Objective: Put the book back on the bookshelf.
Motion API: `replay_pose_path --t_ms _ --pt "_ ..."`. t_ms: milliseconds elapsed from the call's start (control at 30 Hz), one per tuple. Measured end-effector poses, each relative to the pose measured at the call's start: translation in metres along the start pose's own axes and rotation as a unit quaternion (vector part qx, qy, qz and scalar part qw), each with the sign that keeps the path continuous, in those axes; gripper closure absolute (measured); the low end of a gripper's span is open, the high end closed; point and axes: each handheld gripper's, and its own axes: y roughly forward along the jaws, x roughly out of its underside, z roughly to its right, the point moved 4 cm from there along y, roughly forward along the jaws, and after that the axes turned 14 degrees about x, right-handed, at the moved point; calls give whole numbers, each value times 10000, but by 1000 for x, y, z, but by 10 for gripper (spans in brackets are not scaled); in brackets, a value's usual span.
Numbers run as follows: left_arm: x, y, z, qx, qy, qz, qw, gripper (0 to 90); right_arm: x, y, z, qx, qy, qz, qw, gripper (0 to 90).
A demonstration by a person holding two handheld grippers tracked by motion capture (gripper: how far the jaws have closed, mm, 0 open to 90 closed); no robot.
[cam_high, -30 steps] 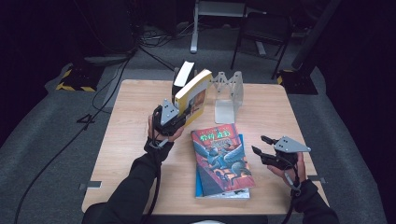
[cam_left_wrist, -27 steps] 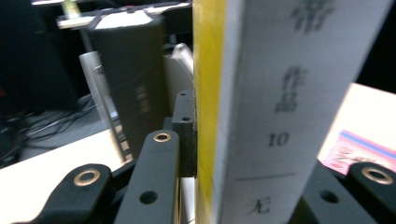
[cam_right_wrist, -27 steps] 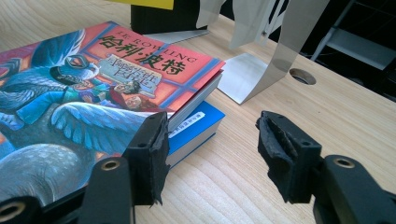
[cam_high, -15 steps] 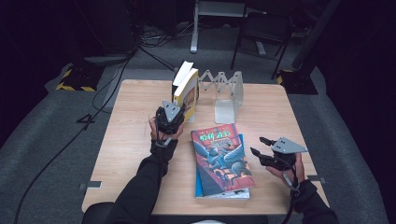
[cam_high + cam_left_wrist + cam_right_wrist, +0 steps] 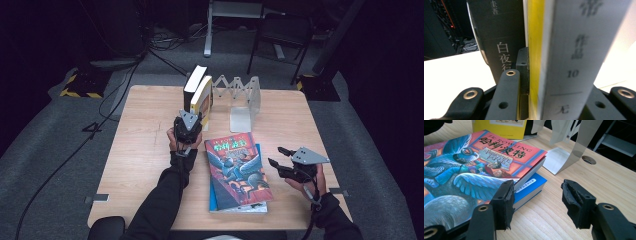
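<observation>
My left gripper (image 5: 188,131) clamps the yellow book (image 5: 202,98) low on its spine. It looks stiff, probably heavy. My right gripper (image 5: 281,160) hangs wide, empty.

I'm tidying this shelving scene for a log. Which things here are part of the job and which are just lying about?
In the job:
- yellow book, clamped upright by the left gripper
- black book
- folding bookend
- stacked books
- right gripper, open beside them

Lying about:
- floor cables
- chair

Dark room, grey floor (image 5: 50,165), trailing cables (image 5: 107,100), wooden table (image 5: 145,150).
</observation>
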Motion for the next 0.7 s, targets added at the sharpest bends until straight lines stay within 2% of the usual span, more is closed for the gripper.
replay_pose_path --t_ms 133,233,367,467,633,667,700 --pt "2 0 1 -68 -2 10 10000 747 0 1 -1 -10 -17 -22 10000 431" --pt "7 1 2 -121 -72 44 9999 745 1 1 -1 -8 -22 -30 10000 431" --pt "9 -2 3 -87 -184 64 9998 736 1 1 -1 -22 -5 -71 10000 424" --pt "10 -4 1 -56 -351 98 9993 700 1 1 -1 -34 -14 -81 10000 420" --pt "13 -9 3 55 -301 87 9995 635 4 0 -2 -84 -63 -107 9999 422" --pt "16 -11 3 91 -357 65 9993 635 5 0 -2 -91 -86 -145 9998 421" --pt "21 -15 4 82 -402 21 9992 590 9 -1 -3 -122 -83 -200 9997 418"
